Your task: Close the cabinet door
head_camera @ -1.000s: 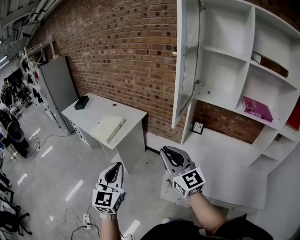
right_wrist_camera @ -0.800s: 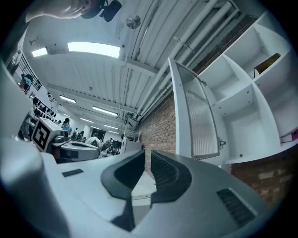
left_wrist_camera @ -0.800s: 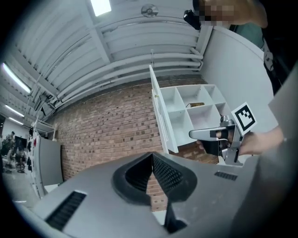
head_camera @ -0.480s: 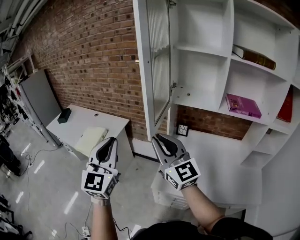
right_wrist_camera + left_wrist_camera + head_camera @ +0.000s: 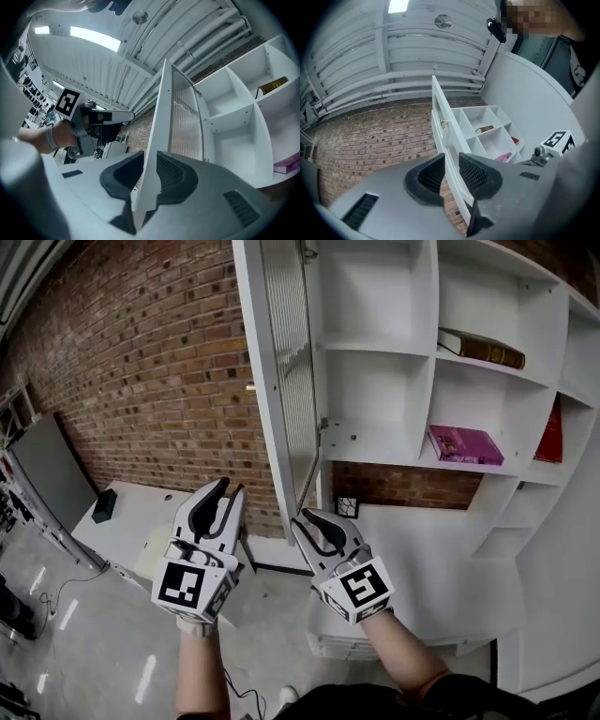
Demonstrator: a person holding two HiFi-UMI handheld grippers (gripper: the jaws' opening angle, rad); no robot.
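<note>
At cabinet [image 5: 427,334] front: door [image 5: 272,381] wide open, swung out toward the cam, seen almost edge-on. Shelves fully exposed, books [image 5: 480,348] inside. Progress approx zero: free edge well apart from the cabinet body, whole closing swing not yet done.

Re left gripper [image 5: 232,487]: held up just left of door's lower part, on the brick wall [image 5: 141,381] side. Jaws have just been opening, now part-spread w/ a narrow gap. Nothing between them; door only lines up beyond the gap in left gripper view. No contact w/ door as far as I can tell.

Re right gripper [image 5: 305,517]: near door's bottom free corner, on the shelf side. Jaws a bit apart, and door's edge shows in the gap in right gripper view. Can't tell if pads touch it; looks like no pinch.

Left to do (my read): get contact on door's outer face or edge, prob w/ left gripper since it sits on the outer side. Then swing door through its full arc till flush w/ cabinet front. Right gripper has to clear the opening before door comes round.
</note>
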